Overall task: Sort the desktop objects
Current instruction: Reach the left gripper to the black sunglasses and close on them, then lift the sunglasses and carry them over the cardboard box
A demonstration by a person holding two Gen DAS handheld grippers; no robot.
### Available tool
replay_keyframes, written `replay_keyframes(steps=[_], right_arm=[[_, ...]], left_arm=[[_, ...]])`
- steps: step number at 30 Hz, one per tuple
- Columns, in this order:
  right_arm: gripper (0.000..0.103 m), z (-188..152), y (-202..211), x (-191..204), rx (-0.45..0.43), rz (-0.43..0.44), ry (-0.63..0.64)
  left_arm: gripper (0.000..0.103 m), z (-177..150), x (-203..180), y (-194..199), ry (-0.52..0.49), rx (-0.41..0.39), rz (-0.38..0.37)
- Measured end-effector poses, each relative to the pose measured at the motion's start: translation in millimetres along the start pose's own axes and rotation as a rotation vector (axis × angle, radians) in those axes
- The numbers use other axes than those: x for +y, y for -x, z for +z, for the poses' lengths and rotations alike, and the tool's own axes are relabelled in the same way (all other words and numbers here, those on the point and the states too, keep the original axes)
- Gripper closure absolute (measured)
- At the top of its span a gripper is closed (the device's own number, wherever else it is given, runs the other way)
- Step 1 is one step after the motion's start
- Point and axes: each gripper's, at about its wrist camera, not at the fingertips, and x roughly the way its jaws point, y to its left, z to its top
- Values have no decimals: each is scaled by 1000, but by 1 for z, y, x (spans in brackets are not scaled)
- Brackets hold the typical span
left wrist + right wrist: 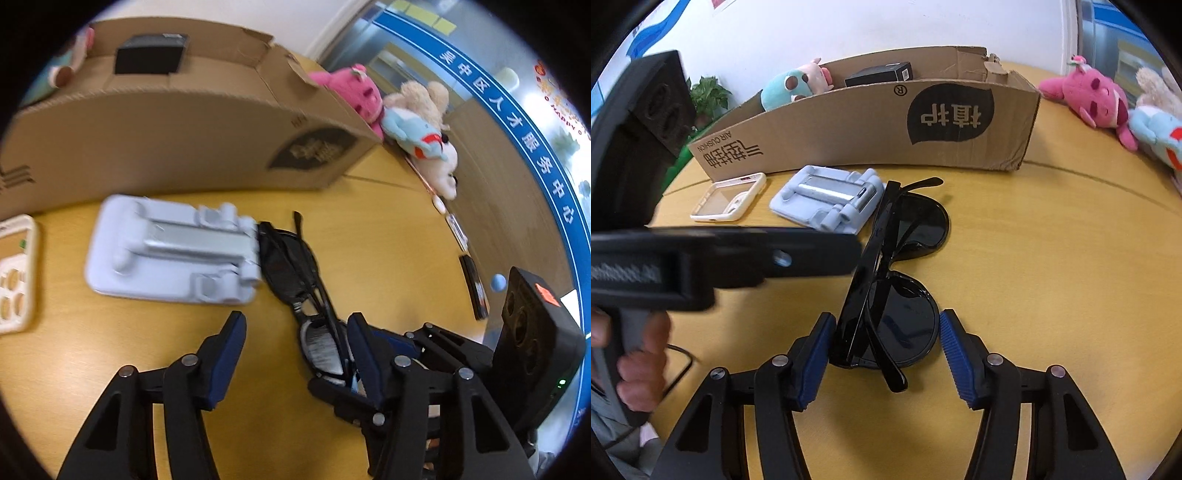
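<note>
The black sunglasses (886, 280), low in the frame, are framed by the open right gripper (886, 350). A squeeze is needed next. The left gripper (295, 354) is open and empty.

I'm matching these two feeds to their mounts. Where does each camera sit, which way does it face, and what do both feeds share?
Left wrist: on the left gripper, looking along its open fingers across the table at the sunglasses and phone stand; the right gripper enters at right.
Right wrist: on the right gripper, open around the sunglasses; the left gripper and its holding hand show at left.
Shared: sunglasses, phone stand, cardboard box, pink plush.
</note>
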Motion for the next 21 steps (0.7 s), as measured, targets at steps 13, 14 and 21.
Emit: replay_keyframes(steps=[13, 14, 21], right_arm=[[47, -11, 10, 0, -9, 85, -55], [47, -11, 11, 1, -13, 87, -54], [47, 8, 37, 9, -106, 98, -29]], left_arm=[[68, -10, -6, -13, -13, 36, -42], [68, -10, -8, -10, -16, 27, -38], [68, 9, -28, 26, -69, -57, -33]])
